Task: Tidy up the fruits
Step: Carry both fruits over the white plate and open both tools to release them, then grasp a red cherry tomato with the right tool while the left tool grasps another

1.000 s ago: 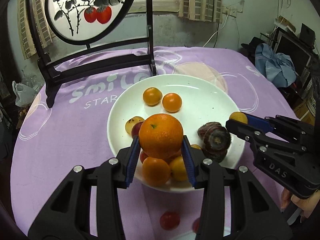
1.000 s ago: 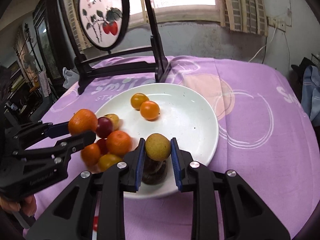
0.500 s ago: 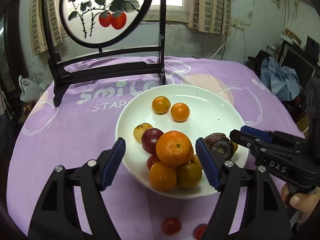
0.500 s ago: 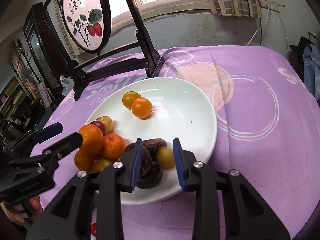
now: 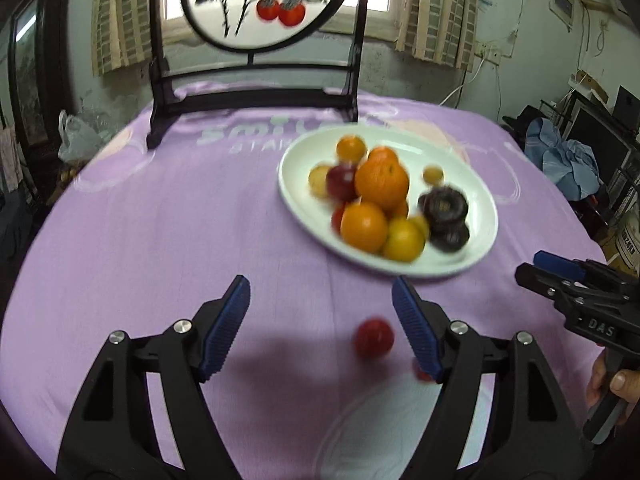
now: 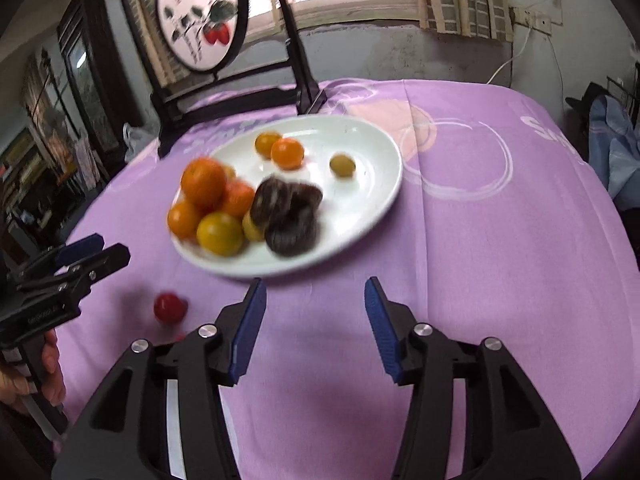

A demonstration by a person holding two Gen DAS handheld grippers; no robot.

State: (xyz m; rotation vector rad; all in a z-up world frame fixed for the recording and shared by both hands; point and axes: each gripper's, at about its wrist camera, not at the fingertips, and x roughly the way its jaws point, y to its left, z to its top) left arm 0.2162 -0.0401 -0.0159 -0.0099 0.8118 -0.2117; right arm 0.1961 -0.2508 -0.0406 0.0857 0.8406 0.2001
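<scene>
A white plate (image 5: 476, 208) (image 6: 360, 148) on the purple cloth holds a big orange (image 5: 382, 184) (image 6: 203, 181), smaller orange and yellow fruits, dark wrinkled fruits (image 5: 444, 208) (image 6: 288, 208) and a small yellow-green fruit (image 5: 433, 175) (image 6: 342, 165). My left gripper (image 5: 320, 292) (image 6: 114, 248) is open in front of the plate. A red tomato (image 5: 374, 338) (image 6: 170, 307) lies on the cloth by its right finger, untouched. A smaller red fruit (image 5: 420, 374) shows partly behind that finger. My right gripper (image 6: 315, 292) (image 5: 530, 268) hangs before the plate's near rim, jaws opening, nothing between them.
A black wooden stand with a round painted screen (image 5: 256, 96) (image 6: 200, 16) stands behind the plate. A pale white shape (image 5: 400, 420) lies at the near table edge. A plastic bag (image 5: 76, 140) and blue cloth (image 5: 568, 160) sit beyond the table. A hand (image 5: 612, 380) holds the right gripper.
The left gripper let go of the big orange and the right one the yellow-green fruit, both now on the plate. Both grippers drew back off the plate toward the near edge.
</scene>
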